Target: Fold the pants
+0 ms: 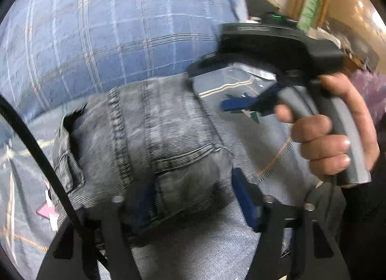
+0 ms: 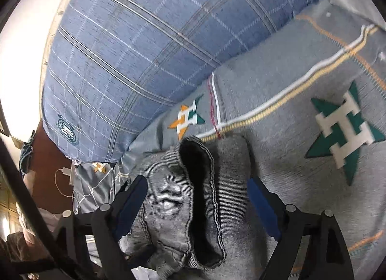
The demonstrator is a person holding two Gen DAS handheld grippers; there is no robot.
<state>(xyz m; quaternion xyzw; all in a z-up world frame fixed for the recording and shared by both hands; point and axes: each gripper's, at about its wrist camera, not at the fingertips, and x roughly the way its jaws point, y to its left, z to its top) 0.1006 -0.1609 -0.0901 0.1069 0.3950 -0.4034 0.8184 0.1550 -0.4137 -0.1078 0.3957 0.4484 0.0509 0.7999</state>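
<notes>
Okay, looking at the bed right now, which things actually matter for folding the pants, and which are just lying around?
For the job:
grey jeans, folded into a bundle
left gripper, jaws around the bundle
right gripper, jaws around the jeans' open hem
right hand on its handle

Just lying about:
blue plaid pillow
grey patterned bedspread
white charger and cable
</notes>
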